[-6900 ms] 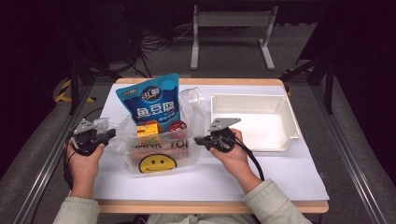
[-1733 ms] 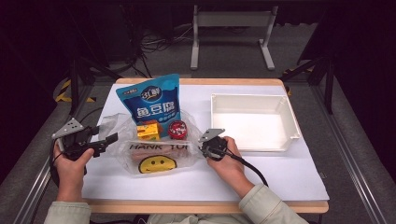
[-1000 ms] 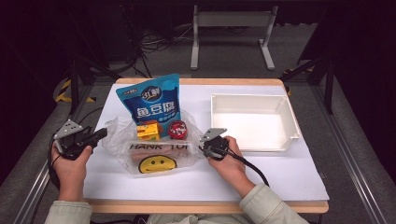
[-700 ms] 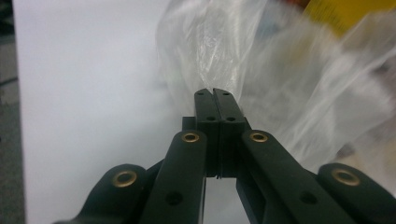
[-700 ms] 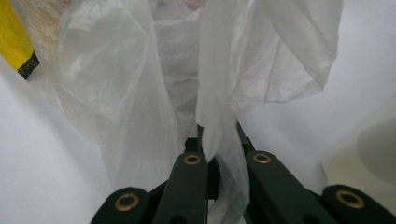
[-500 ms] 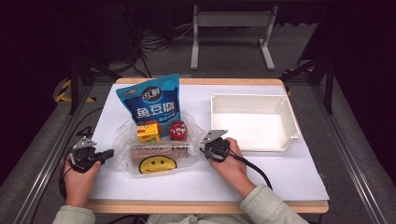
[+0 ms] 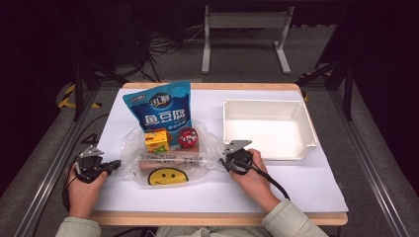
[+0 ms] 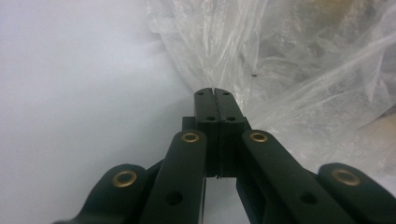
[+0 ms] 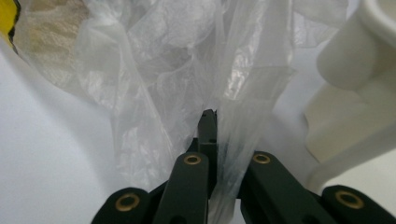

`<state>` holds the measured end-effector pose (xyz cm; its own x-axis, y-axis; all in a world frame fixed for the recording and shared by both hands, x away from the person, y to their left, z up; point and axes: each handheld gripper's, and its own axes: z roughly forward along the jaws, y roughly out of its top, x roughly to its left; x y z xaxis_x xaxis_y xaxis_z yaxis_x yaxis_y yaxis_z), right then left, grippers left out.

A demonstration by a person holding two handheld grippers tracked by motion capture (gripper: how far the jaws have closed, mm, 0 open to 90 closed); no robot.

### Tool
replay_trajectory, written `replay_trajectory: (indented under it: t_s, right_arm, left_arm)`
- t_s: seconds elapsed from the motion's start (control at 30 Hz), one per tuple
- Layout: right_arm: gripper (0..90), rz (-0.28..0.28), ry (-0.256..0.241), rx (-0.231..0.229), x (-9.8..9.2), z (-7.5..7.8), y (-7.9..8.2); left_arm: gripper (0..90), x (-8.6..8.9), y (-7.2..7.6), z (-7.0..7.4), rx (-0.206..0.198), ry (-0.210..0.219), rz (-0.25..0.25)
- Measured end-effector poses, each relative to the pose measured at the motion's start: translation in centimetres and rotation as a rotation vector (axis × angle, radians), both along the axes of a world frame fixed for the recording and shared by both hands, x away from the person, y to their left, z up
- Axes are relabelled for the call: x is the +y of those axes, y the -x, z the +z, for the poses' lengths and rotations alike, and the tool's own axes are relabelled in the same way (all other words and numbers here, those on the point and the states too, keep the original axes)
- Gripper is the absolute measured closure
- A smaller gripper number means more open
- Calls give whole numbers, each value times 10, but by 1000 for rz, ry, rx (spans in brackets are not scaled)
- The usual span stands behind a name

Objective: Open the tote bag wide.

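One broad worktop [image 7: 306, 187], covered in white, carried everything. The white tray [image 7: 269, 129] sat on its right half, well apart from the blue snack pouch [image 7: 164, 107], which stood upright behind the clear plastic bag [image 7: 170, 160]. That bag lay near the middle of the worktop, just left of the tray, crumpled and bulging, with a yellow smiley face printed on its front. Inside it sat a yellow carton [image 7: 157, 139] and, just beside that, a red round tin [image 7: 188, 138], both above a long flat packet.

The right gripper [image 7: 228, 162] met the bag's right edge, close to the tray's near left corner; in the right gripper view its jaws were closed, with a fold of the plastic film [image 9: 224, 93] caught between them. The left gripper [image 7: 114, 165] lay at the bag's left edge, held in the person's left hand [image 7: 84, 190]. In the left gripper view its jaws were pressed together, tips at the film's edge; whether any film was pinched between them I could not tell.
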<state>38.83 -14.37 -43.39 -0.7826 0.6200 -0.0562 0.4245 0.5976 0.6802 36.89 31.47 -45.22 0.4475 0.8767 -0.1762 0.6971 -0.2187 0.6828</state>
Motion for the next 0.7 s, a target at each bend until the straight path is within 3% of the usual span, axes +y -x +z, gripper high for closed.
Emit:
replay_trajectory:
  t_s: [0.17, 0.23, 0.3, 0.43, 0.47, 0.5, 0.57, 0.63, 0.7]
  right_arm:
    - [892, 0, -1, 6, 2, -3, -1]
    - [890, 6, 4, 9, 4, -4, -1]
    - [890, 6, 5, 11, 5, -4, -1]
    - [889, 8, 3, 7, 4, -4, -1]
    - [889, 8, 3, 7, 4, -4, -1]
    - [889, 10, 3, 5, 4, -4, -1]
    - [889, 9, 2, 8, 5, -4, -1]
    - [888, 12, 3, 8, 5, -4, -1]
    - [887, 11, 2, 8, 6, -5, -1]
  left_arm:
    - [894, -2, 0, 1, -23, -9, -10]
    - [822, 0, 3, 6, -69, 14, 4]
    - [811, 3, 6, 11, -105, 52, 9]
    - [690, 6, 16, 35, -222, 84, 34]
    - [665, 6, 16, 35, -222, 84, 34]
    - [665, 6, 21, 44, -258, 97, 31]
    - [630, 6, 26, 57, -303, 141, 6]
    - [612, 4, 30, 67, -332, 156, -23]
    - [586, -4, 34, 77, -360, 167, -82]
